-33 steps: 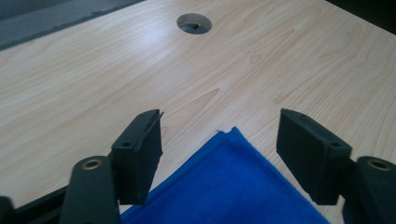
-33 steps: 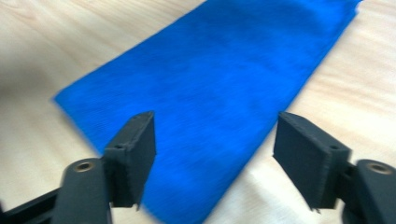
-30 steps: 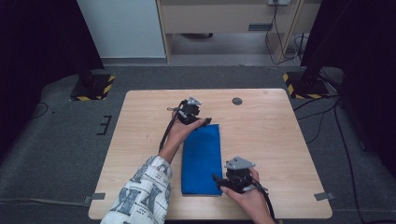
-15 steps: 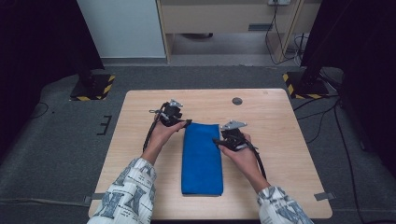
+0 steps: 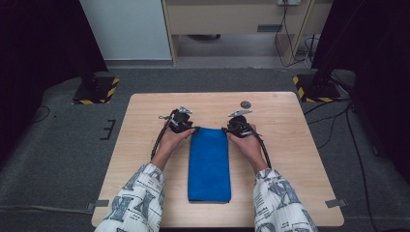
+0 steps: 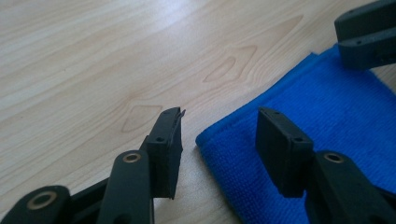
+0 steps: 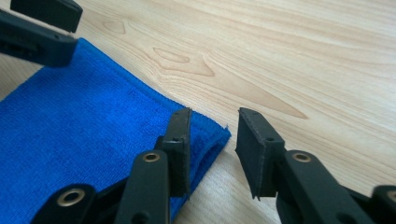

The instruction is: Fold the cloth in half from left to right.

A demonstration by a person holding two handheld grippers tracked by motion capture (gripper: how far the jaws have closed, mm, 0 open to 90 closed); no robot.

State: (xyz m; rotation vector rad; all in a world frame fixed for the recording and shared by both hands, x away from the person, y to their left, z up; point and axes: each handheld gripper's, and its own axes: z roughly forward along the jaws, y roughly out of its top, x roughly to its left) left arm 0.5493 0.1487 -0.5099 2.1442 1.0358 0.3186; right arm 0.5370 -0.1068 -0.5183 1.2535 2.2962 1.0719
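Though folded — ribbed blue cloth (image 5: 208, 164)

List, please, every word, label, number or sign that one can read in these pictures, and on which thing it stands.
None: no readable text stands on the blue towel, the wooden table, the left gripper or the right gripper.
The person's sleeves carry a dark printed pattern; too blurred to read as letters.

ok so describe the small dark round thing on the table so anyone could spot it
Start at the light wooden table. Near its far edge, right of centre, just beyond the right gripper, lies a small dark disc. It is flat, round and alone on bare wood, unlike the long blue cloth.
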